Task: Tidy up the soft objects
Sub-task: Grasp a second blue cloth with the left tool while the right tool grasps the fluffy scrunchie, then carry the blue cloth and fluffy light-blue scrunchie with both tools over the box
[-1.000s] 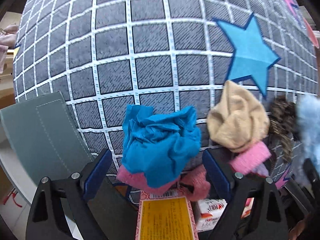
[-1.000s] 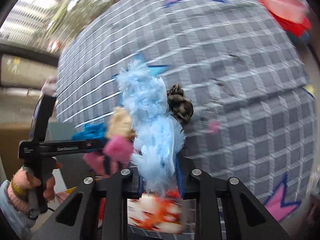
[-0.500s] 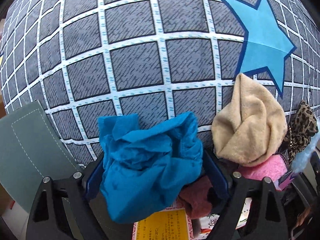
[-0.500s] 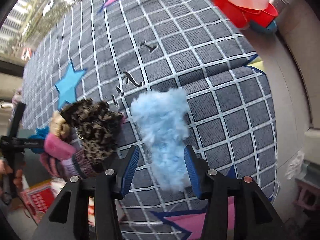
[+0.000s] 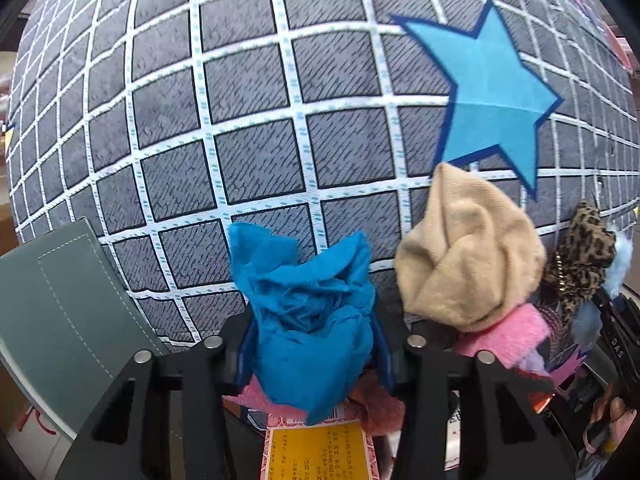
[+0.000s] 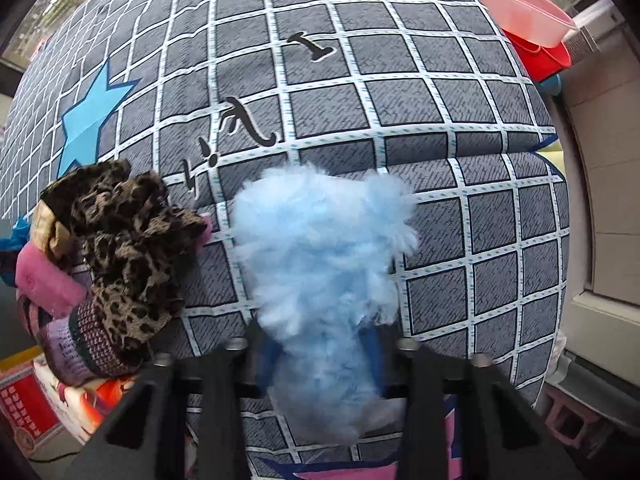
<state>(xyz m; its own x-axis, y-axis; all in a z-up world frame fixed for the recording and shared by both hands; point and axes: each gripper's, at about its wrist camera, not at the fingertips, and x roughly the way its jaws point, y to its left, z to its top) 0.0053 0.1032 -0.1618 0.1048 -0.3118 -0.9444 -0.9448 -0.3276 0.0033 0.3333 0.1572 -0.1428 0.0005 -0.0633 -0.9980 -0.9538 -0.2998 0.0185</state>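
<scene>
Since the earlier frames, both sets of jaws have narrowed from standing wide around their cloths, and the right gripper [image 6: 320, 354] has come down closer to the bedspread [image 5: 248, 128].

Left gripper [image 5: 312, 350]: jaws are closing, and the crumpled blue cloth [image 5: 310, 320] is sitting between them with both pads pressing on its sides. Cloth is bulging upward out of the jaws toward 12 o'clock.

Right gripper: jaws are closing and are now squeezing the fluffy light-blue piece [image 6: 320, 264], which is spilling out above them over the grid-patterned bedspread.

Left wrist view: a beige knit bundle [image 5: 468, 260] is lying at 3 o'clock of the blue cloth, just beside it, and is overlapping a pink fuzzy piece [image 5: 508, 336] at its 6 o'clock. A leopard-print cloth [image 5: 584, 256] is lying further out at 3 o'clock. A blue star [image 5: 492, 92] printed on the bedspread is showing at 12 o'clock of the beige bundle. A grey-green stitched panel [image 5: 60, 312] is lying at 9 o'clock of the left gripper.

Right wrist view: the leopard-print cloth is lying at 9 o'clock of the fluffy piece, near it but apart. A pink basin [image 6: 520, 8] is sitting on a red one at the 1 o'clock edge.
</scene>
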